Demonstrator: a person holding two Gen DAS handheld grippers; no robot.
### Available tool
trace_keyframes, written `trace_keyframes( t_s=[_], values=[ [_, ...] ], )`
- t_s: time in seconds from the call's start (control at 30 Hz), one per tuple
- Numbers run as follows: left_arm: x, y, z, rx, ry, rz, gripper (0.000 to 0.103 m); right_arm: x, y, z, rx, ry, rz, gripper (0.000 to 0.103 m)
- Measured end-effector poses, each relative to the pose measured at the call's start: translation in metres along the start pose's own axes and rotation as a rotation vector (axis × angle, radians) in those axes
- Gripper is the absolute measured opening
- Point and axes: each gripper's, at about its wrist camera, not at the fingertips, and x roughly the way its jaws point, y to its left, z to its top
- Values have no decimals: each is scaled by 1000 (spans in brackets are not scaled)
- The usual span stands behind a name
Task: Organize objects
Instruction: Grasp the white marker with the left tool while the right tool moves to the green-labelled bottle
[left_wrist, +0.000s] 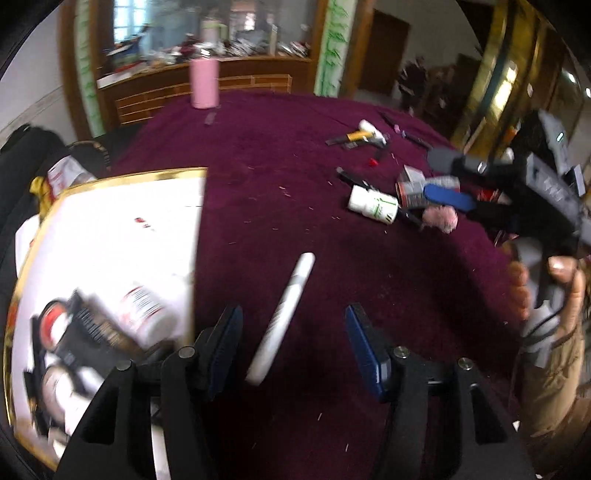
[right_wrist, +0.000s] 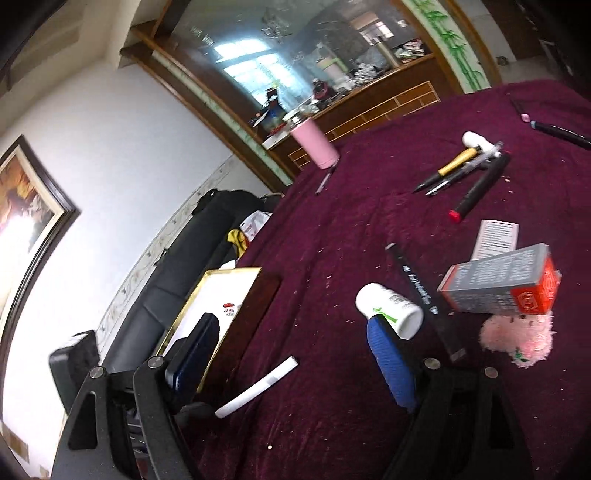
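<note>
My left gripper (left_wrist: 295, 332) is open over the maroon tablecloth (left_wrist: 295, 206). A thin white tube (left_wrist: 284, 317) lies on the cloth between its blue pads, and neither pad touches it. To its left stands a white gold-rimmed box (left_wrist: 110, 229) holding bottles and dark items, blurred. My right gripper (right_wrist: 291, 343) is open wide with nothing between its fingers. The white tube (right_wrist: 258, 386) lies low between them. A white bottle with a green mark (right_wrist: 391, 310) lies just beyond the right fingertip. In the left wrist view the right gripper (left_wrist: 439, 177) hovers over the same clutter.
A grey and red carton (right_wrist: 498, 284), a pink fluffy toy (right_wrist: 517, 343), a black stick (right_wrist: 421, 291) and a white card (right_wrist: 495, 236) lie near the bottle. Several pens (right_wrist: 461, 170) lie farther back. A pink tumbler (right_wrist: 316, 146) stands at the far edge. A black sofa (right_wrist: 177, 266) is beside the table.
</note>
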Motion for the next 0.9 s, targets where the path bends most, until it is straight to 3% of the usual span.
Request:
trace_keyframes(
  t_s=[0.17,0.33,0.4,0.7,0.9],
  values=[
    [39,-15,9,97,75,87,56,-6,-7,4,7,-16,-10,87],
    [58,-7,7,73,133,99,31,-12,-15,7,17,-25,-42,87],
    [64,-6,4,70,150,102,27,-14,-19,8,26,-26,-54,87],
    [60,-8,-2,65,107,131,13,-27,-37,15,79,-68,-89,87],
    [42,-10,-19,49,96,106,12,-34,-45,18,105,-91,-107,87]
  ],
)
